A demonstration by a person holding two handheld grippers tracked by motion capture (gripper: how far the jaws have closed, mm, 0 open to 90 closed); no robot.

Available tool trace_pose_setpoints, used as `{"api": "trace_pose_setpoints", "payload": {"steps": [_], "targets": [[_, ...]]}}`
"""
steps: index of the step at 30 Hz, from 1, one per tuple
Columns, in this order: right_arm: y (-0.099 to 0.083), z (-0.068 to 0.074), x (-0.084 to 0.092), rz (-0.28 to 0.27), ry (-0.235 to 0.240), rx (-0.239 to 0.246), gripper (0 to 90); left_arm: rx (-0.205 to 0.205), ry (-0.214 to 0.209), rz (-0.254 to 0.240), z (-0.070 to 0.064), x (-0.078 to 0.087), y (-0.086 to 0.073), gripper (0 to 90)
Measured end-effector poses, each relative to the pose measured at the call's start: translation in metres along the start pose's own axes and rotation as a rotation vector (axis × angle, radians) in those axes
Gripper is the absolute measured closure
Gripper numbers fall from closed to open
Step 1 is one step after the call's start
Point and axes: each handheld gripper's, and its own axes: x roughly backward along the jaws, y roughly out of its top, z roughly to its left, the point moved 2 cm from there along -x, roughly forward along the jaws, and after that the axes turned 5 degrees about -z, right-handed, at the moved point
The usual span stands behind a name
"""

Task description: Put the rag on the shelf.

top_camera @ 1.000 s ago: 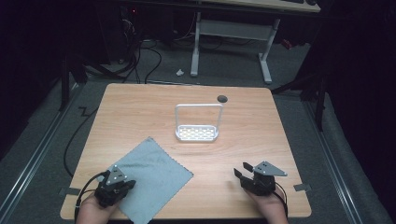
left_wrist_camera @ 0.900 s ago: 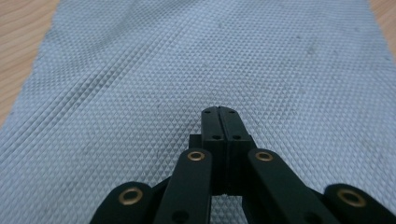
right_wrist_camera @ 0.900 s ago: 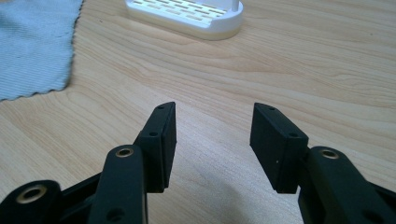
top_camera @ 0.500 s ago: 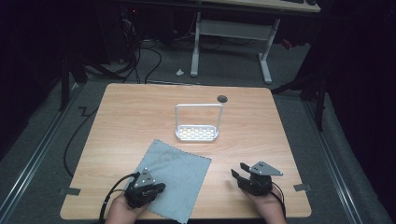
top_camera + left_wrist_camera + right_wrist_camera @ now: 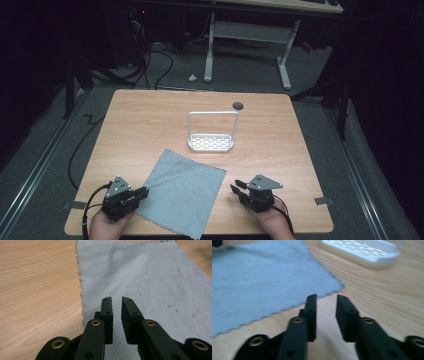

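Note:
A grey-blue cloth (image 5: 182, 192) lies flat on the wooden table (image 5: 150, 125) near its front edge. My left gripper (image 5: 144, 192) sits at the cloth's left edge. In the left gripper view its tips (image 5: 116, 300) hover over the cloth (image 5: 150, 277) with a narrow gap; the jaws have just been opening and nothing is between them. My right gripper (image 5: 236, 188) points at the cloth's right corner. Its jaws (image 5: 325, 296) have just been closing, a gap remains and only bare wood shows in it, just short of the cloth (image 5: 262, 277).
A white perforated rack (image 5: 211, 132) with a tall wire handle stands mid-table, also seen in the right gripper view as a white rack (image 5: 362, 251). A dark round hole (image 5: 238, 105) lies behind it. A white desk frame (image 5: 250, 35) and cables sit on the floor beyond.
The left gripper dragged the cloth to the right, then let go and drew back left. The right gripper slid left toward the cloth's corner and its jaws narrowed.

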Motion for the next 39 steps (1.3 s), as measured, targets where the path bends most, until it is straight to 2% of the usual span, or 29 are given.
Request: {"api": "trace_pose_setpoints", "payload": {"steps": [1, 3, 7, 9, 10, 12, 13, 16, 17, 22, 27, 29, 32, 33, 34, 35, 36, 38, 39], "targets": [[0.004, 0.009, -0.007, 0.013, 0.044, 0.028, 90.0, -0.001, 0.005, 0.003, 0.000, 0.001, -0.002, 79.6], [0.006, 0.014, -0.010, 0.026, 0.062, 0.042, 90.0, -0.012, 0.013, 0.022, 0.000, 0.001, -0.006, 79.9], [0.010, 0.037, -0.023, 0.062, 0.157, 0.140, 90.0, -0.037, 0.026, 0.059, -0.004, -0.002, -0.013, 81.6], [0.009, 0.040, -0.025, 0.076, 0.168, 0.157, 90.0, -0.037, 0.024, 0.061, -0.004, -0.002, -0.013, 81.6], [0.008, 0.045, -0.029, 0.094, 0.171, 0.172, 90.0, -0.051, 0.029, 0.062, -0.005, -0.002, -0.013, 81.6], [0.007, 0.047, -0.030, 0.101, 0.175, 0.174, 90.0, -0.049, 0.022, 0.063, -0.005, -0.003, -0.013, 81.5], [0.006, 0.048, -0.033, 0.124, 0.176, 0.182, 90.0, -0.045, 0.017, 0.063, -0.004, -0.003, -0.013, 81.5], [0.003, 0.049, -0.036, 0.147, 0.177, 0.186, 90.0, -0.040, 0.008, 0.065, -0.004, -0.003, -0.013, 81.5], [0.002, 0.048, -0.036, 0.149, 0.177, 0.176, 90.0, -0.042, 0.000, 0.067, -0.004, -0.003, -0.012, 81.3], [0.001, 0.042, -0.034, 0.153, 0.155, 0.160, 90.0, -0.047, -0.023, 0.071, -0.007, -0.005, -0.011, 81.4], [-0.002, 0.029, -0.028, 0.153, 0.120, 0.121, 90.0, -0.072, -0.067, 0.080, -0.020, -0.011, -0.009, 81.3], [-0.005, 0.020, -0.024, 0.150, 0.090, 0.105, 90.0, -0.095, -0.106, 0.088, -0.031, -0.016, -0.007, 81.3], [-0.007, 0.013, -0.020, 0.151, 0.066, 0.093, 90.0, -0.118, -0.132, 0.097, -0.039, -0.021, -0.005, 81.3], [-0.009, 0.008, -0.016, 0.151, 0.035, 0.084, 90.0, -0.127, -0.146, 0.102, -0.043, -0.023, -0.004, 81.3], [-0.009, 0.008, -0.016, 0.151, 0.035, 0.084, 90.0, -0.134, -0.162, 0.105, -0.047, -0.026, -0.003, 81.3], [-0.011, 0.005, -0.014, 0.151, 0.021, 0.081, 90.0, -0.138, -0.183, 0.108, -0.051, -0.029, -0.002, 81.3], [-0.013, -0.002, -0.009, 0.154, -0.006, 0.067, 90.0, -0.156, -0.225, 0.113, -0.061, -0.034, 0.000, 81.3], [-0.016, -0.009, -0.004, 0.152, -0.031, 0.056, 90.0, -0.175, -0.271, 0.119, -0.073, -0.040, 0.001, 81.3], [-0.018, -0.012, -0.001, 0.154, -0.046, 0.047, 90.0, -0.175, -0.271, 0.119, -0.073, -0.040, 0.001, 81.3]]}}
